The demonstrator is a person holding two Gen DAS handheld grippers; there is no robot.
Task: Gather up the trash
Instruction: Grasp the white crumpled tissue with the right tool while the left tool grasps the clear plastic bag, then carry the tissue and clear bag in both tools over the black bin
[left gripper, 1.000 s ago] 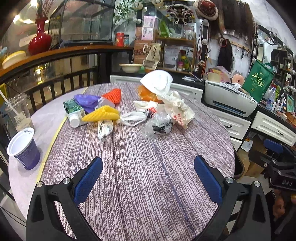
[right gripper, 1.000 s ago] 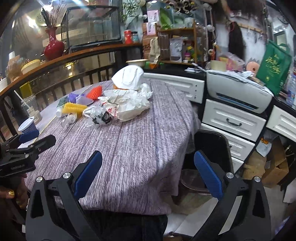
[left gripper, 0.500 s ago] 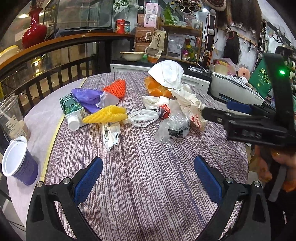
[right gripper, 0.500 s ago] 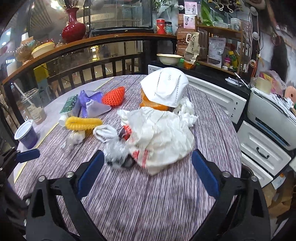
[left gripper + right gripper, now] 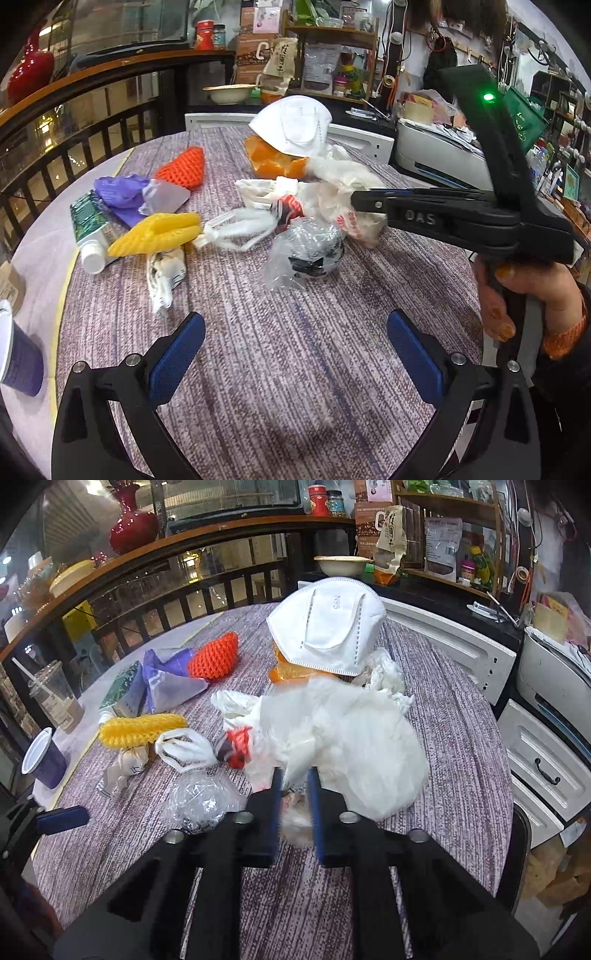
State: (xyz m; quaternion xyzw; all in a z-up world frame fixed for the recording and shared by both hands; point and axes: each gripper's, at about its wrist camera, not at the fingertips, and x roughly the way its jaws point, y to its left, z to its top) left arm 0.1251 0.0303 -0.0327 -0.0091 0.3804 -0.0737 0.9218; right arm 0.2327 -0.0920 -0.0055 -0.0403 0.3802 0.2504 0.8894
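Trash lies in a heap on a round table [image 5: 288, 369]. My right gripper [image 5: 295, 775] is shut on the near edge of a white plastic bag [image 5: 351, 731] with red print; it reaches in from the right in the left wrist view [image 5: 354, 201]. My left gripper [image 5: 295, 343] is open and empty, above bare cloth short of the heap. A clear wrapper ball [image 5: 310, 251] lies just ahead of it. A white N95 mask [image 5: 328, 635] rests on orange peel [image 5: 273, 162]. Yellow [image 5: 159, 232] and orange [image 5: 184, 170] foam nets, a purple bag [image 5: 125, 192] and a green carton [image 5: 88, 225] lie at left.
A purple paper cup [image 5: 42, 757] and a clear plastic cup with straw [image 5: 55, 698] stand at the table's left edge. A railing [image 5: 184, 590] runs behind. White drawers and a printer [image 5: 554, 686] stand at the right, near the table edge.
My right gripper moved in to the heap and closed on the white plastic bag. My left gripper moved forward, closer to the trash, and stayed open.
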